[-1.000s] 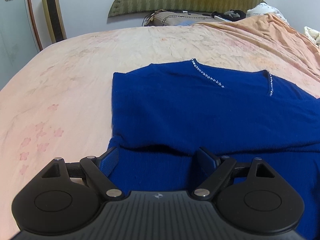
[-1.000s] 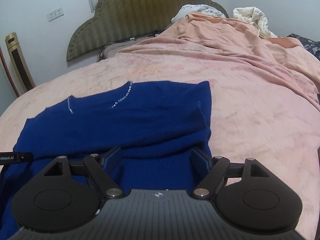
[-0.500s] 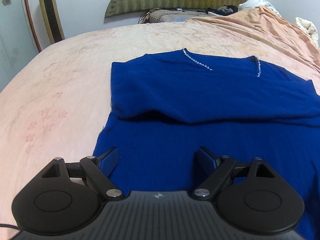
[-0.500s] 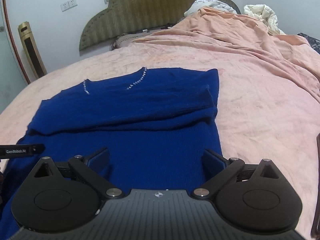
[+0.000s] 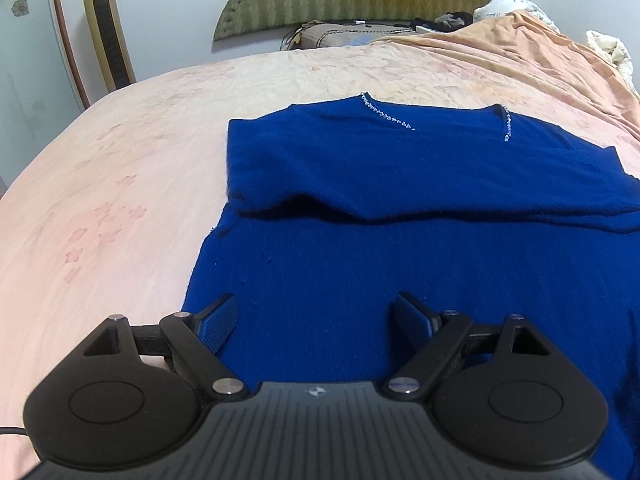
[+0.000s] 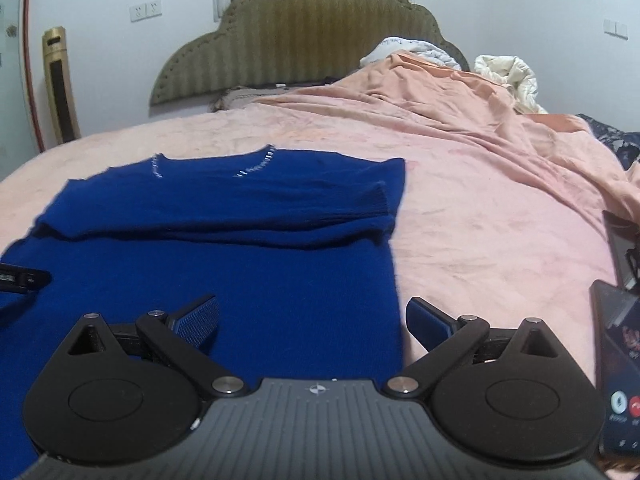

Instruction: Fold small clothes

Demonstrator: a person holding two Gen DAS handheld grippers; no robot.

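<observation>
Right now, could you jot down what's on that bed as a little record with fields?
garment: blue knit sweater with beaded neckline, flat, sleeves folded across the chest
surface: pink floral bedsheet
left tongs: open above the sweater's lower part, holding nothing
right tongs: open over the sweater's side edge, holding nothing
nearby: lit smartphone on the sheet

Both wrist views look low across the bed [image 5: 120, 184] — sharing the sweater [image 5: 400, 264].

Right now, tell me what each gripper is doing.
Left gripper: open, empty, over the blue sweater.
Right gripper: open, jaws have just been opening, nothing pinched, sweater edge below.
</observation>
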